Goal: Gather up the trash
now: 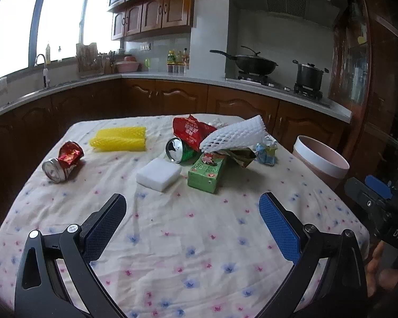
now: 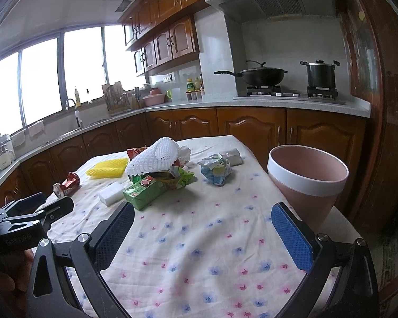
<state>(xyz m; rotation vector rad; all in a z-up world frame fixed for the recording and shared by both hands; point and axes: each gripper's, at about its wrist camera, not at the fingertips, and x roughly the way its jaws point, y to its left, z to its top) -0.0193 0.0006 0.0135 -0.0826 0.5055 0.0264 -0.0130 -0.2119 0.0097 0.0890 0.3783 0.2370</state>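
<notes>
I had not yet picked anything up: my left gripper (image 1: 192, 212) and right gripper (image 2: 203, 225) both gaped wide, empty. The trash pile lay left of the pink bin (image 2: 306, 179); the green carton (image 2: 144, 192) was nearest, so I judged it the next reach.

A wrinkled matt cloth (image 1: 188, 238) with small printed flowers covers the counter. The crushed red can (image 1: 63, 161) shows shiny metal, and the white foam net (image 1: 233, 135) looks soft and meshed. The green carton (image 1: 207, 172) is glossy card. The pink bin (image 2: 305, 180) is smooth matt plastic.
</notes>
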